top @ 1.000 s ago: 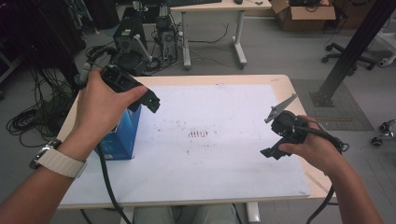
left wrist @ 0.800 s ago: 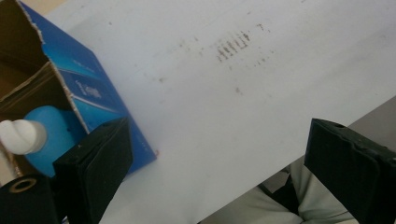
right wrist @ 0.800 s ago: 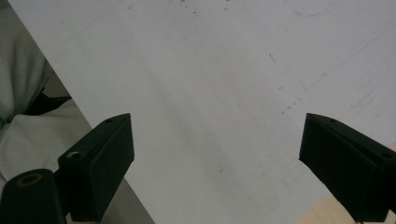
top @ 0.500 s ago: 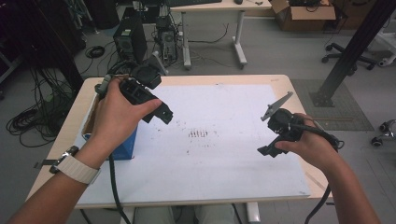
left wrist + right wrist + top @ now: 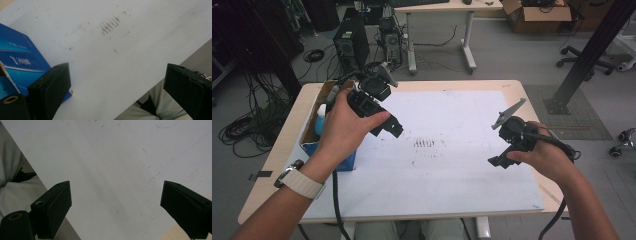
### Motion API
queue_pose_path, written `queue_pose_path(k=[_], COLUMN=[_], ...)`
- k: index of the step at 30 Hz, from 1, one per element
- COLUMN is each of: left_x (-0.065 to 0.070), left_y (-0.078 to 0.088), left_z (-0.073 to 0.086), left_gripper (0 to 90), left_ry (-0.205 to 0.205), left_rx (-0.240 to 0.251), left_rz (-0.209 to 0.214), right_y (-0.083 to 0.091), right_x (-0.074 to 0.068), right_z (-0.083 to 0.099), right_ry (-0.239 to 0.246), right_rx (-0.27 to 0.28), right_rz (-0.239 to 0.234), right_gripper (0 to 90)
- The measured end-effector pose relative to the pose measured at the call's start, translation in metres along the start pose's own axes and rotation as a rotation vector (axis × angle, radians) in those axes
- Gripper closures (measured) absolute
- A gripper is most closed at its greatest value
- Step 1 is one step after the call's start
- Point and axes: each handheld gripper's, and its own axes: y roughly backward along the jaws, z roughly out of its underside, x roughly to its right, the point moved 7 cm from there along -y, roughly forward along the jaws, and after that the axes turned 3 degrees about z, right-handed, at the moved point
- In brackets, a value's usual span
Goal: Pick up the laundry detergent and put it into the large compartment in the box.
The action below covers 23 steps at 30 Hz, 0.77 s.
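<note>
**Both grippers held open and empty above the white sheet**

At the table's left edge stands a blue box [image 5: 334, 150] with its top open; a white bottle with a blue cap [image 5: 319, 120] stands inside it. The box sits partly on the white sheet [image 5: 452, 120] that covers most of the wooden table [image 5: 277, 150]. White writing runs along the box's blue side in the left gripper view, too blurred to read.

The left hand [image 5: 344, 132] is raised over the box, partly covering it from above, with a white watch strap [image 5: 302, 182] at the wrist. It holds the left gripper [image 5: 384, 125] tilted down and toward the middle of the sheet. Its jaws stand wide apart with nothing between them, and the box lies just beside the left jaw in that gripper's own view.

A patch of short dark marks [image 5: 424, 143] sits on the sheet between the two grippers.

The right hand [image 5: 544, 157] hovers near the sheet's right edge, gripping the right gripper [image 5: 499, 161] from behind, its grey plate pointing up and away. Those jaws are also spread wide and hold nothing, with bare sheet beneath them.
</note>
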Motion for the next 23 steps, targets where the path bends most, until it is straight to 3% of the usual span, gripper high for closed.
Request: queue_pose_path(k=[23], left_x=[-0.0009], left_y=[-0.0109], left_z=[-0.0008], left_gripper=[7.9], left_ry=[-0.003], left_rx=[-0.003], left_rz=[0.025], right_y=[-0.0017], right_x=[0.0014], right_z=[0.0006], right_ry=[0.004], right_rx=[0.002], right_rz=[-0.002], right_gripper=[9.5])
